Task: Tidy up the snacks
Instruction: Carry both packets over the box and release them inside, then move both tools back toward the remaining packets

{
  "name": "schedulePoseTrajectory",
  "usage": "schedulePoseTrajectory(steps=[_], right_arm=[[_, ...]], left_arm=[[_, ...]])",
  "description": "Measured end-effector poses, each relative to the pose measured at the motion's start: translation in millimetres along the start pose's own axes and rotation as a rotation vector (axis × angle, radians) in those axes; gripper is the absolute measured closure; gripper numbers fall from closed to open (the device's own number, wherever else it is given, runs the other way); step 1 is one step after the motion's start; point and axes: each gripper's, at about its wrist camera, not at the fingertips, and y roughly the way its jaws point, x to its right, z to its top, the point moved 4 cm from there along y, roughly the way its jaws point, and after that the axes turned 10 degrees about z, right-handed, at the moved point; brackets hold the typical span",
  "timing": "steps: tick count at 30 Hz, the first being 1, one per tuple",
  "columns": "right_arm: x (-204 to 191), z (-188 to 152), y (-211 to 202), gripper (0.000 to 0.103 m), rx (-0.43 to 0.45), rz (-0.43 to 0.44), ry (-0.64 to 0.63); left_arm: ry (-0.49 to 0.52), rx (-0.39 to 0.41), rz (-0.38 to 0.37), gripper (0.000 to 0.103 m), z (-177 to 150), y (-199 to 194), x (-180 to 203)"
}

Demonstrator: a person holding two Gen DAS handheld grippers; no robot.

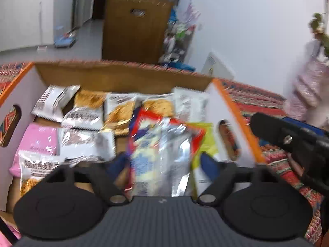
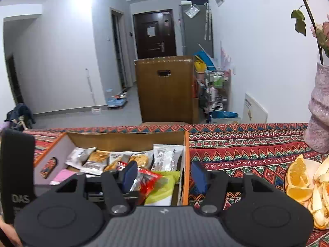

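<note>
A cardboard box [image 1: 123, 76] with an orange rim holds several snack packets: cookie packs [image 1: 119, 111] at the back and a pink pack [image 1: 39, 138] at the left. My left gripper [image 1: 163, 164] stands open over the box. A blurred silver packet with red edges [image 1: 164, 144] lies between its blue pads, which do not press on it. A yellow-green packet [image 1: 207, 142] lies by the right wall. My right gripper [image 2: 164, 176] is open astride the right wall of the box [image 2: 186, 164]. Its left pad is above a red packet [image 2: 149, 180] and the yellow-green packet [image 2: 162, 189].
A patterned red cloth [image 2: 246, 148] covers the table. At the right stand a plate of orange slices and peel [image 2: 298, 179] and a pink vase [image 2: 320, 113] with flowers. The left tool's black housing [image 2: 17, 175] is close at the left. A tall brown box [image 2: 164, 90] stands on the floor beyond.
</note>
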Motion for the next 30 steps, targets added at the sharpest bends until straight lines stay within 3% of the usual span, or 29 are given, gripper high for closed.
schedulePoseTrajectory(steps=[5,10,12,18,22,26,30], right_arm=[[-3.1,3.0,-40.5,0.038,0.038,0.008,-0.022],[-6.2,5.5,-87.8,0.019,0.053,0.072,-0.027],[-13.5,-2.7,-108.7,0.019,0.051,0.077,-0.058],[-41.7,-52.5,-176.8,0.014,0.063,0.095,-0.141],[-64.9,-97.6,-223.7,0.010,0.106,0.097,-0.158],[-84.4,-141.0,-259.8,0.004,0.148,0.073,-0.173],[-98.8,-185.6,-284.2,0.004,0.137,0.063,-0.134]], left_arm=[[0.054,0.063,-0.045,0.013,0.5,-49.9,-3.1],[0.051,0.120,-0.009,0.011,-12.0,-121.0,-31.7],[0.068,0.163,-0.011,0.007,-25.6,-155.5,-46.0],[0.132,0.317,0.007,0.003,-95.9,-258.1,-80.5],[0.120,0.448,0.084,0.003,-154.3,-312.1,-97.7],[0.065,0.450,0.116,0.003,-205.0,-343.4,-112.0],[0.031,0.374,0.142,0.003,-247.5,-349.4,-122.6]])
